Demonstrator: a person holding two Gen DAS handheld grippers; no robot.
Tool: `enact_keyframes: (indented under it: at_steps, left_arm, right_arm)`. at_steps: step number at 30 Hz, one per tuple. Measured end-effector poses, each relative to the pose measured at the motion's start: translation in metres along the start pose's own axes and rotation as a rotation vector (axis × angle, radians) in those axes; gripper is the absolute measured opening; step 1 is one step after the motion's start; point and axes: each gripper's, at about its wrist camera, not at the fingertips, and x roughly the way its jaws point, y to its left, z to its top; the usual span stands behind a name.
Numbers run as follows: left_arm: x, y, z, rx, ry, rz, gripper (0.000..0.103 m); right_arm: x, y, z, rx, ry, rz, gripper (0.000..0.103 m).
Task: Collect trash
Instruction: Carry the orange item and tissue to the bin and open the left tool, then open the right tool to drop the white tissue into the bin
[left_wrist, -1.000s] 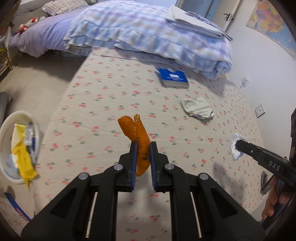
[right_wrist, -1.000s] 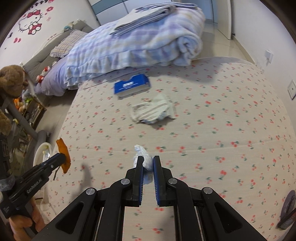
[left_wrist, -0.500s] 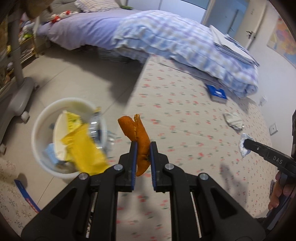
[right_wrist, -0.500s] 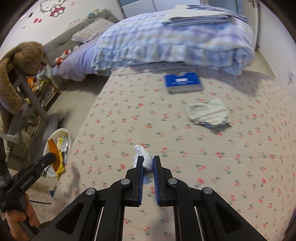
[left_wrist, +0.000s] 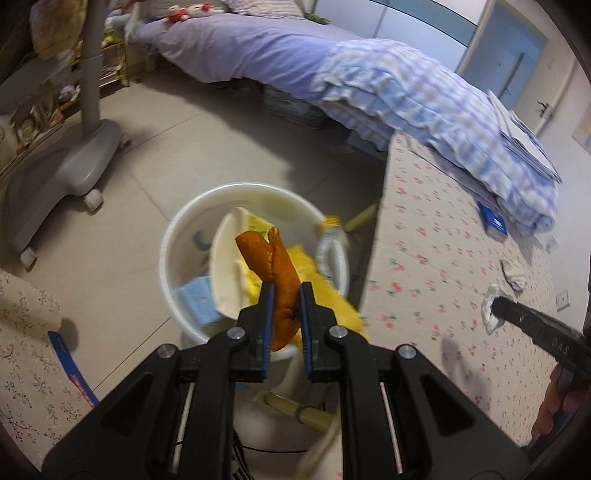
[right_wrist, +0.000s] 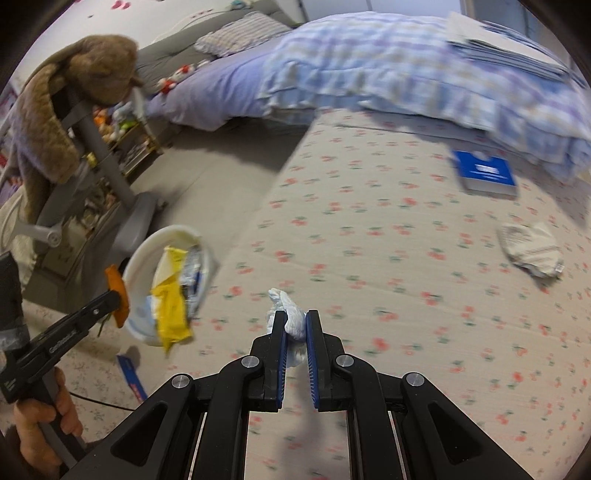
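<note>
- Trash for this task sits in three places: one piece in each tool, one still on the bed, and a pile already in the white bin (left_wrist: 168, 236) on the floor.
- Left gripper (left_wrist: 283, 295) has its jaws closed on an orange peel (left_wrist: 275, 266), pinched low so most of the peel sticks up past the jaw tips.
- Directly beyond and below those jaws lies the bin, with yellow wrappers (left_wrist: 255, 284) and a pale blue scrap inside; holding the peel over the opening suggests it is lined up for a drop, so release looks like the step in hand.
- The bin stands on the floor against the side of the bed (left_wrist: 436, 258), probably so both tools can reach it without much travel.
- Right gripper (right_wrist: 295, 325) has its jaws closed on a crumpled white tissue (right_wrist: 290, 314), which bulges out ahead of the tips.
- It hangs above the flowered bed sheet, with the bin off to the left of its jaws, so I judge it is waiting its turn to drop.
- Ahead and to the right of the right jaws, a crumpled paper wad (right_wrist: 532, 249) lies on the sheet, likely the next pickup.
- Farther ahead, a blue book (right_wrist: 484, 177) rests near the folded quilt (right_wrist: 406, 66); it does not look like trash.
</note>
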Motion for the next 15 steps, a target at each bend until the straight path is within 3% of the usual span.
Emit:
enact_keyframes:
  at_steps: [6,11,15]
  left_arm:
    - [0.005,0.025,0.006,-0.032,-0.012,0.009,0.02]
    - [0.005,0.038,0.008,-0.05,-0.004,0.064,0.066]
    - [0.003,0.049,0.008,-0.078,0.018,0.119,0.076]
  right_arm:
    - [0.023,0.045,0.003,-0.056,0.014,0.068,0.011]
    - [0.037,0.072,0.007,-0.084,0.012,0.109,0.011]
    - [0.049,0.088,0.012,-0.089,0.009,0.138,0.011]
